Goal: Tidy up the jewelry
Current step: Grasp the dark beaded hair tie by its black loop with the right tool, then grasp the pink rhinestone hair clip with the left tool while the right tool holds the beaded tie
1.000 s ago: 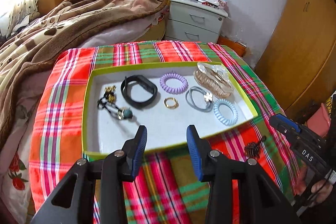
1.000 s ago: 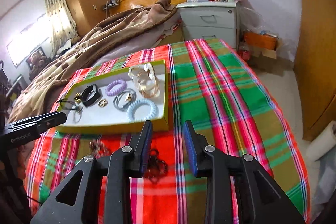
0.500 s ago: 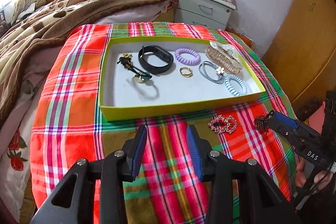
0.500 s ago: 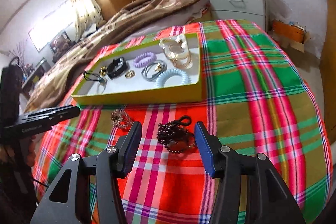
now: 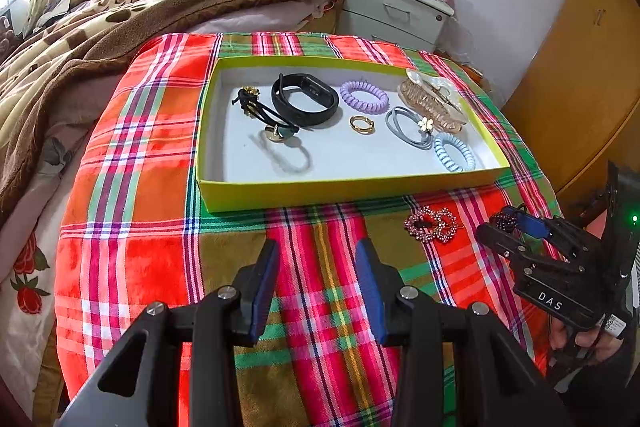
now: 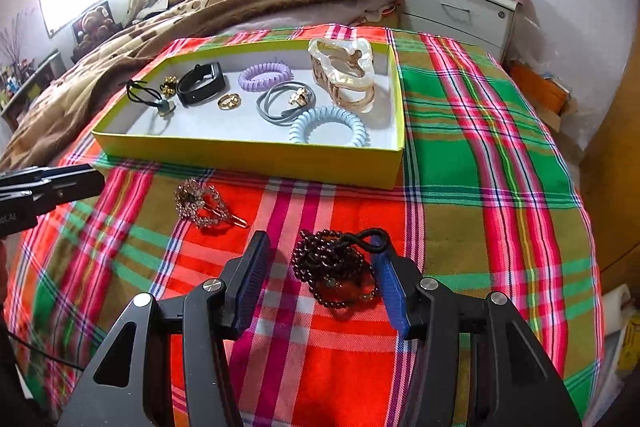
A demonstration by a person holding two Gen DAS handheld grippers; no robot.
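Yellow tray (image 6: 256, 157) sits beyond, farther up plaid-covered bed (image 6: 500, 163). Right gripper (image 6: 318, 281) nearer, jaws just spread wide, straddling dark bead bracelet (image 6: 334, 267); no pinch yet. Bracelet heap leans toward right pad. Left gripper (image 5: 316, 281) released, empty, over bare cloth. Rhinestone clip (image 5: 431, 223) lies between grippers.

bare plaid cloth (image 6: 480, 155) right, tray wall (image 6: 256, 159) ahead
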